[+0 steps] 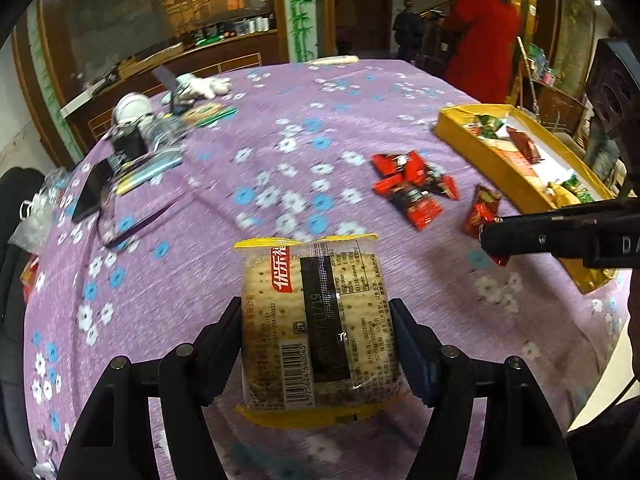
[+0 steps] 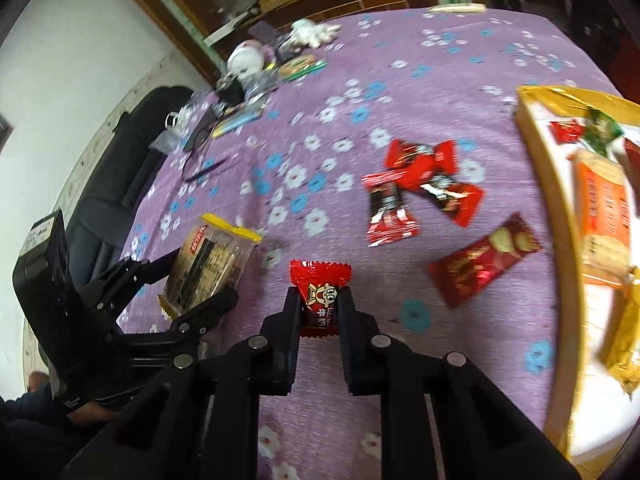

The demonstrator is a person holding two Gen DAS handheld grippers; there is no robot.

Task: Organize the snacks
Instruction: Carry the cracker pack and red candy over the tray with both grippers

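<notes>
Though crowded, snack-filled yellow box (image 1: 516, 176)

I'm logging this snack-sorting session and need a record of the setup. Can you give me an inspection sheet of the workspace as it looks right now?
Surface: table with purple floral cloth.
Job's things: cracker pack in the left gripper; small red candy in the right gripper; loose red snack packets on the cloth; yellow box partly filled with snacks.
Clutter: phone, white mug, white stuffed toy at the far left.
Grippers: both closed on their items, above the cloth.
Cables: nothing seen.
Surroundings: person in red coat, wooden cabinet behind.
</notes>
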